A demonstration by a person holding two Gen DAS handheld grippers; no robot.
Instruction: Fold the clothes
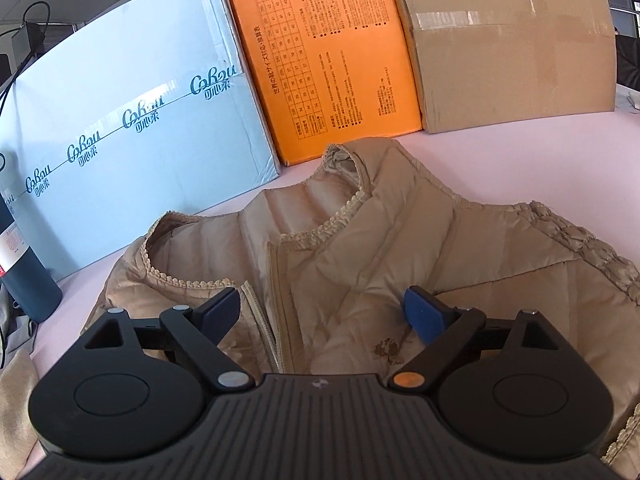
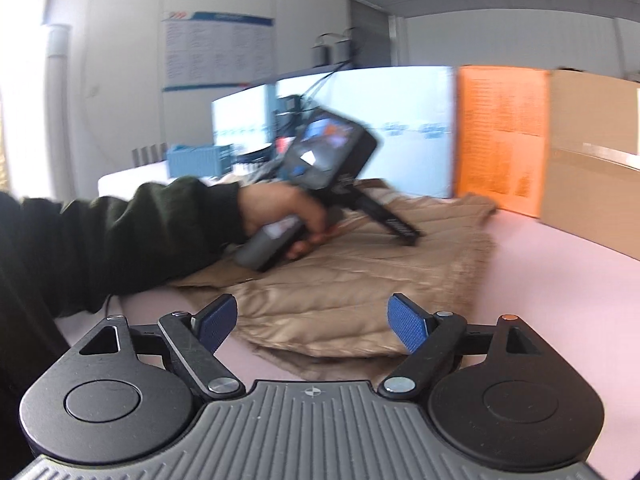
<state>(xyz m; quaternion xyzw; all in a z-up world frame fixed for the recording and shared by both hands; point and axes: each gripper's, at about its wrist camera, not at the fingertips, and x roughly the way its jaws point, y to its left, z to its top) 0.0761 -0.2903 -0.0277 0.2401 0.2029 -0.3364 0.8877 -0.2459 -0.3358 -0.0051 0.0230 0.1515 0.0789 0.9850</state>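
A tan quilted vest (image 1: 360, 240) with frilled armholes and collar lies on the pink table (image 1: 540, 152), its zipper front facing up. My left gripper (image 1: 322, 314) hovers open just over the chest of the vest, with blue pads (image 1: 422, 316) spread wide and nothing between them. In the right wrist view the same vest (image 2: 360, 280) lies ahead. My right gripper (image 2: 312, 322) is open over the vest's near hem. A hand (image 2: 280, 208) in a dark sleeve holds the other gripper tool (image 2: 332, 152) above the far side of the vest.
A light blue box (image 1: 132, 128), an orange box (image 1: 324, 52) and a brown cardboard box (image 1: 512, 40) stand in a row right behind the vest. A dark blue bottle (image 1: 24, 276) stands at the left edge. Bare pink table (image 2: 560, 292) lies to the right of the vest.
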